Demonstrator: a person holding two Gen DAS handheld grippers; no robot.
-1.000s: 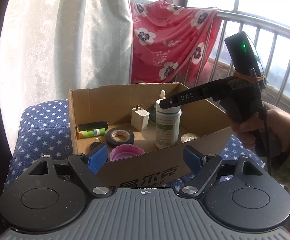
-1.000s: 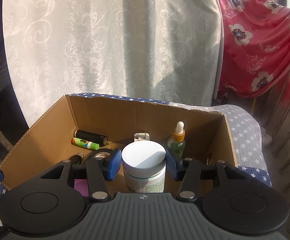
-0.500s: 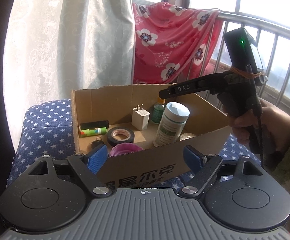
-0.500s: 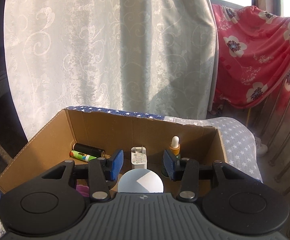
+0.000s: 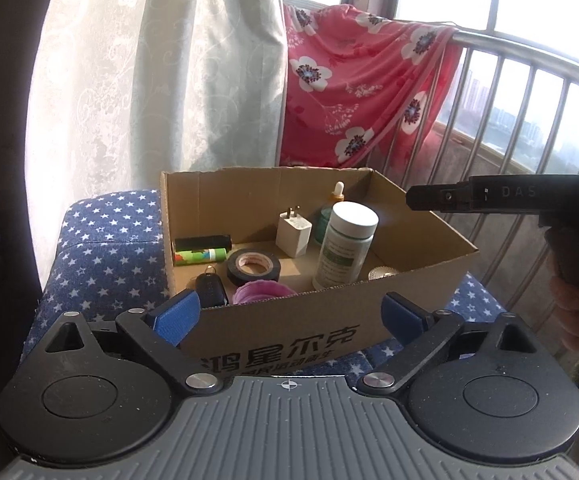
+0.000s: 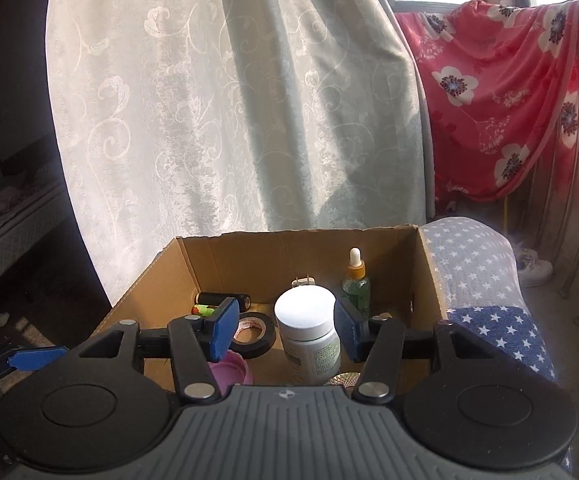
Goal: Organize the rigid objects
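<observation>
Inside cardboard box: white-capped bottle, tape roll.

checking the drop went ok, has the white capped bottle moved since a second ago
Yes. The white capped bottle stood upright in the cardboard box beside the charger; now it leans right, free of the right gripper, whose jaws have just been opening.

The cardboard box carries big black Chinese characters on its near wall — they read about as 鸿星尔克. A smaller printed line runs below them, too blurred to read.

The arm of the right tool, seen from the left wrist, shows the pale letters "DAS".

The white bottle has a green and white label with small print — not readable.

In the lower left corner of the right wrist view, the letters "Robot.AI" stand on a dark part.
</observation>
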